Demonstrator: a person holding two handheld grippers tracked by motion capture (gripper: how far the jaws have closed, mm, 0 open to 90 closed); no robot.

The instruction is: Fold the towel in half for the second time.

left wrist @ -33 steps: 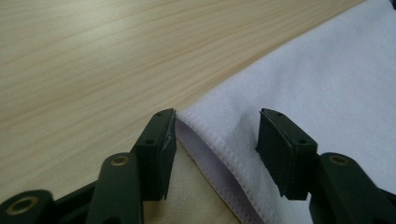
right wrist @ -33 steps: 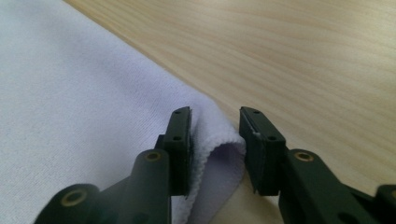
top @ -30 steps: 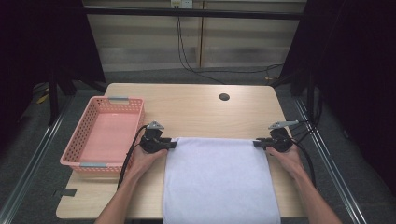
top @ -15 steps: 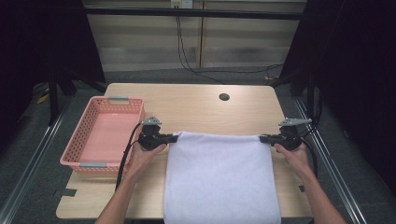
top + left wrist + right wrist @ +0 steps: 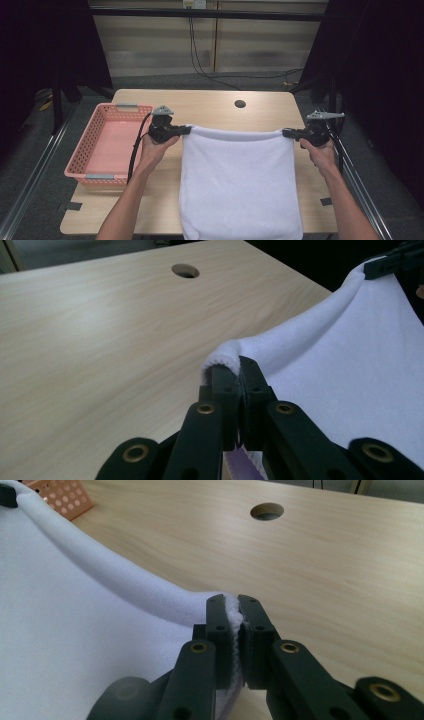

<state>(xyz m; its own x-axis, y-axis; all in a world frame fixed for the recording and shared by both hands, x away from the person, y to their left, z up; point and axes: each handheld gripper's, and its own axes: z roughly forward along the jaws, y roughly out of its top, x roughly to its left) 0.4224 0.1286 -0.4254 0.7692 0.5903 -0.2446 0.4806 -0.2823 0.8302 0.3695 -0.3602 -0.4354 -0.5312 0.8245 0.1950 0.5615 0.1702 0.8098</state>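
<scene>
The desk [image 5: 210, 107] is the largest thing here, pale wood with a round hole [image 5: 240, 104] toward its far edge. All places below are told from the towel.

The towel [image 5: 240, 185] is white and wide. It hangs from its far edge, which is stretched into a nearly straight line above the desk, and the rest drapes toward the person and over the near edge of the desk. Its long axis runs from that held edge toward the person; the held edge itself runs crosswise, from one claw to the other.

A pink basket [image 5: 107, 145] stands just beside the towel's left side, well short of touching it, and looks empty.

The left claw [image 5: 186, 129] is clamped on the towel's far-left corner; in the left gripper view the jaws stand pressed together with the hem [image 5: 222, 352] curling over their tips. The right claw [image 5: 287, 133] is clamped on the far-right corner, and the right gripper view shows a thin strip of cloth [image 5: 233, 611] pinched between closed jaws.

Judging from this, the towel is spread taut for laying flat or folding. Both claws sit at equal reach on the far edge, so neither hand is nearer; the cloth lies on the person's side of both claws, and the next move likely turns on carrying that edge evenly.
</scene>
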